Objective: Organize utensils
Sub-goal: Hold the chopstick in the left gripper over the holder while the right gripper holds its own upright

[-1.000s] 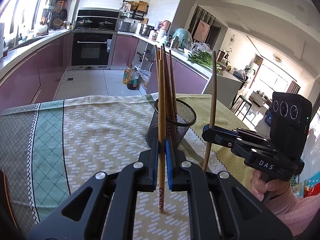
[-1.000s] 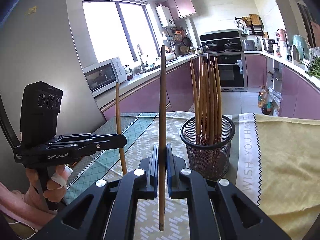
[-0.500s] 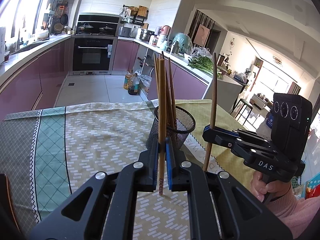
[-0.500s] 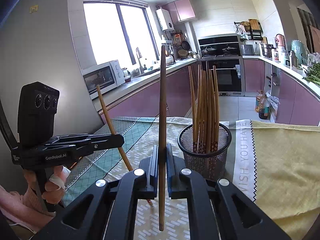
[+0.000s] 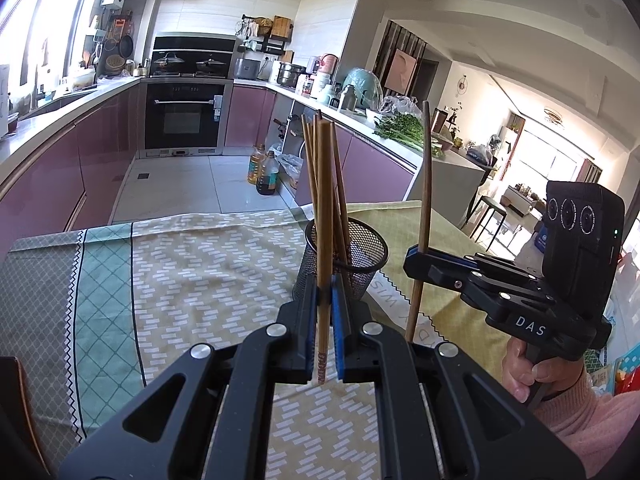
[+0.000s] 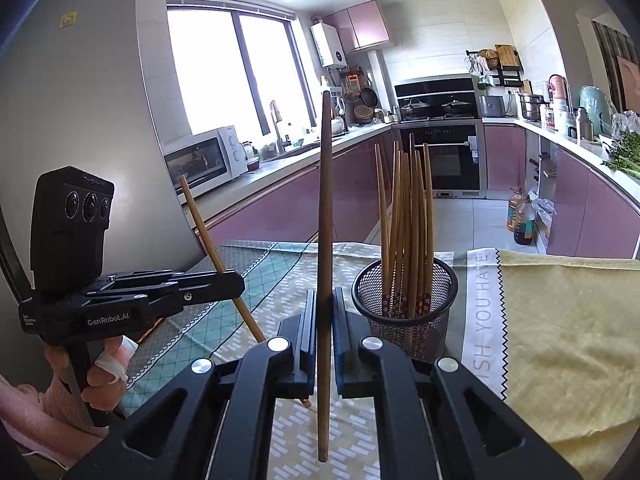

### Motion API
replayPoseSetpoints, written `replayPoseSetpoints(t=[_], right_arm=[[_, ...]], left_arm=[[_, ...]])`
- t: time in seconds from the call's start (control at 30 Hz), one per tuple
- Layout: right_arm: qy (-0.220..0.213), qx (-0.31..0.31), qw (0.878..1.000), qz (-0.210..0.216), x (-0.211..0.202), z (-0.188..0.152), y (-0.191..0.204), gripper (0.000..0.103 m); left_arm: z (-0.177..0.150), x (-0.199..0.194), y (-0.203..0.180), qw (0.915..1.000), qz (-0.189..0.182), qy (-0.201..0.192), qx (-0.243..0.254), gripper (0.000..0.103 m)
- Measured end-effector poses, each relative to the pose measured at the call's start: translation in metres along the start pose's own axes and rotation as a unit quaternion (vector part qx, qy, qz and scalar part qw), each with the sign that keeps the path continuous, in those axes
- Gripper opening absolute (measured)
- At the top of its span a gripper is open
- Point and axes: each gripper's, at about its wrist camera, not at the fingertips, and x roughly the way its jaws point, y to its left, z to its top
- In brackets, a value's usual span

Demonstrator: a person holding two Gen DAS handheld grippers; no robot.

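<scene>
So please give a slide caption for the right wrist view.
Right gripper clamps a dark wooden chopstick upright beside the black mesh holder of chopsticks.

The mesh holder [image 6: 405, 300] stands on the tablecloth [image 5: 200, 280] just ahead of both grippers, its mouth crowded with upright chopsticks [image 6: 406, 216] that block a straight drop. Open cloth lies to the holder's left and on the yellow cloth [image 6: 560, 340] to its right, free for passing.

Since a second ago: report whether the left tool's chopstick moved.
Yes: the chopstick's top has tipped left, away from the mesh holder, toward the microwave.
</scene>
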Motion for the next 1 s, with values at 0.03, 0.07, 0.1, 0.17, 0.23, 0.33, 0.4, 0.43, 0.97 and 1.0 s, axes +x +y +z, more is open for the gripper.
replayPoseSetpoints(t=[0.03, 0.07, 0.1, 0.17, 0.23, 0.33, 0.4, 0.43, 0.97, 1.0], right_arm=[[-0.001, 0.000, 1.000, -0.001, 0.0000, 0.0004, -0.0002, 0.006], [-0.001, 0.001, 1.000, 0.000, 0.0003, 0.0008, -0.0003, 0.006], [-0.001, 0.000, 1.000, -0.001, 0.0005, 0.0007, 0.0000, 0.006], [-0.002, 0.000, 1.000, -0.001, 0.0003, 0.0013, -0.0004, 0.006], [-0.003, 0.001, 1.000, -0.001, 0.0004, 0.0022, -0.0009, 0.006], [-0.003, 0.000, 1.000, -0.001, 0.0011, 0.0024, -0.0002, 0.006], [-0.004, 0.001, 1.000, -0.002, 0.0019, 0.0033, 0.0004, 0.006], [-0.005, 0.001, 1.000, -0.002, 0.0018, 0.0034, 0.0008, 0.006], [-0.011, 0.002, 1.000, -0.005, 0.0018, 0.0066, -0.0004, 0.006], [-0.010, 0.002, 1.000, -0.005, 0.0022, 0.0069, -0.0003, 0.006]], left_arm=[[0.0002, 0.0002, -0.0001, 1.0000, 0.000, 0.000, 0.000, 0.008], [0.0005, 0.0006, -0.0005, 1.0000, 0.000, 0.000, 0.001, 0.008], [0.0007, 0.0006, -0.0001, 1.0000, 0.000, 0.000, 0.001, 0.008], [0.0006, 0.0008, -0.0001, 1.0000, 0.000, 0.001, 0.002, 0.008], [0.0006, 0.0009, -0.0002, 1.0000, 0.001, 0.001, 0.002, 0.008], [0.0025, 0.0009, -0.0002, 1.0000, -0.001, 0.001, 0.003, 0.008], [0.0025, 0.0006, 0.0001, 1.0000, -0.001, 0.001, 0.004, 0.008], [0.0038, 0.0006, 0.0003, 1.0000, -0.001, 0.001, 0.005, 0.008], [0.0076, -0.0001, 0.0012, 1.0000, -0.003, -0.001, 0.009, 0.008], [0.0083, -0.0003, 0.0013, 1.0000, -0.003, 0.000, 0.009, 0.008]])
